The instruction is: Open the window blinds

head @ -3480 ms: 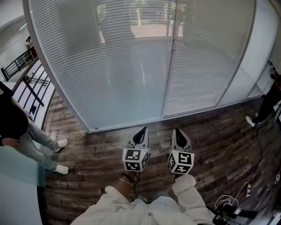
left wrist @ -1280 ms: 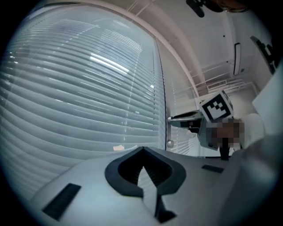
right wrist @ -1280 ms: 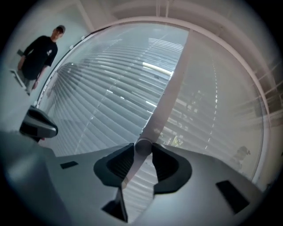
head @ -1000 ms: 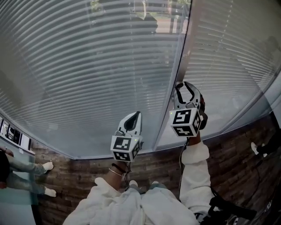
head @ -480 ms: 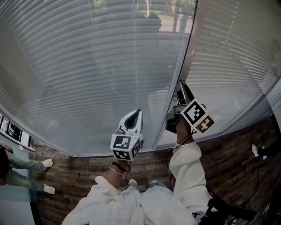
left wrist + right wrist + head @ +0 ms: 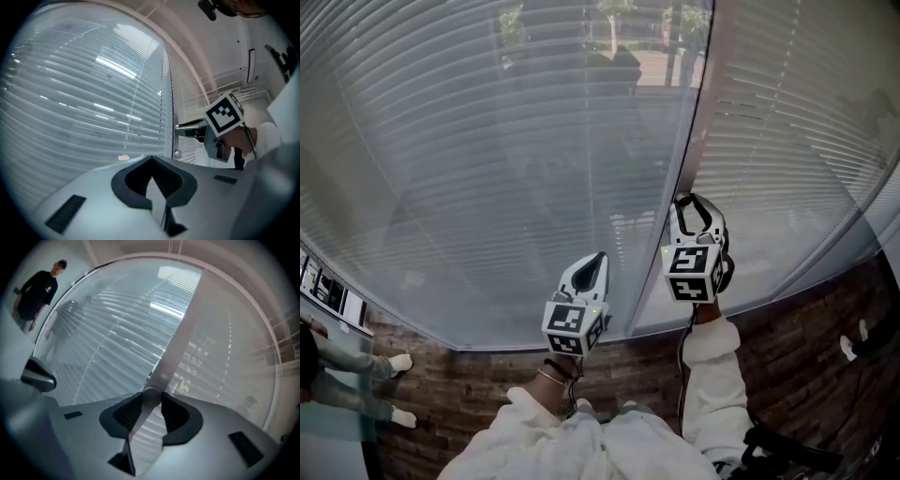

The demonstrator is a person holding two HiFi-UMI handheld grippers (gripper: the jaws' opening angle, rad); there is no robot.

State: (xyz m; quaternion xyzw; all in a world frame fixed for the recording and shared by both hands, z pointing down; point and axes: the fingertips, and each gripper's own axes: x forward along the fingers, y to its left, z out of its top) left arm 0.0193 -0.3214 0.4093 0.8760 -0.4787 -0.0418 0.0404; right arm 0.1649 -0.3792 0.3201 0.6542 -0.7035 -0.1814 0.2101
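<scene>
Right gripper (image 6: 151,400): jaws pinching round knob (image 6: 151,393) on frame post (image 6: 701,103), just eased slightly wider. Left gripper (image 6: 151,160): jaws together, empty, near post's left edge. Blinds (image 6: 487,141) lowered behind glass, both sides of post.

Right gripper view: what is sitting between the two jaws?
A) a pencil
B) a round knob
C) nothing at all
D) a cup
B: a round knob on the post between the window panes sits between the jaws of the right gripper. The jaws have just been opening a little, yet both pads look to be touching the knob.
</scene>
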